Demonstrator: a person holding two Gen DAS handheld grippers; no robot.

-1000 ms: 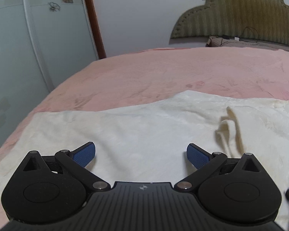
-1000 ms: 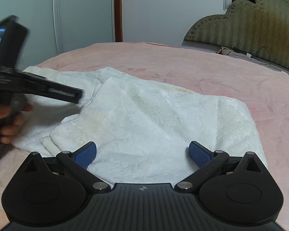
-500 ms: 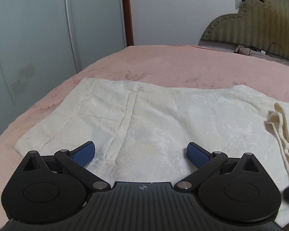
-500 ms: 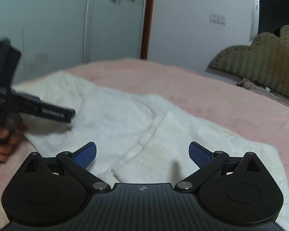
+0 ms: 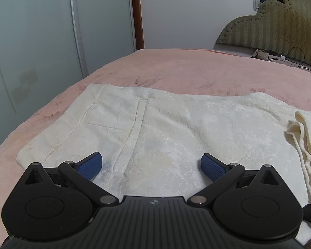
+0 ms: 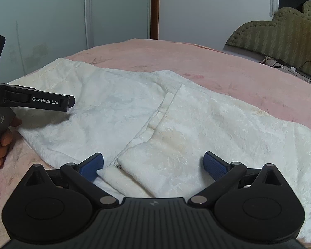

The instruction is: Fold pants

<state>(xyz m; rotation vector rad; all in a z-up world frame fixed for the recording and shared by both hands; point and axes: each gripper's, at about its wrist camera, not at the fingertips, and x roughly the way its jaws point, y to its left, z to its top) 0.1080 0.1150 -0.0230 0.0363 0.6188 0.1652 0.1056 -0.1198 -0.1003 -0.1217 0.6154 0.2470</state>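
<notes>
- The cream-white pants (image 5: 176,128) lie spread flat on the pink bedspread (image 5: 197,70), which serves as the landmark here; pink shows past the cloth on every visible side.
- In the left wrist view a seam and fly line run down the pants, and a folded-over edge of the same cloth bunches up at the right side.
- The left gripper (image 5: 152,162) hovers over the near part of the pants, its blue pads (image 5: 91,165) spread wide apart with nothing between them.
- The right gripper (image 6: 153,162) is likewise spread wide, holding nothing; it hangs above a doubled-over corner of the pants (image 6: 197,128) near the front edge of the bedspread (image 6: 228,68).
- From the right wrist view the left gripper (image 6: 69,103) shows side-on over the pants' left part, with a hand (image 6: 2,145) on its handle.
- Behind the bedspread stand a padded olive headboard (image 5: 280,25) on the right and pale wardrobe doors (image 5: 51,31) on the left.
</notes>
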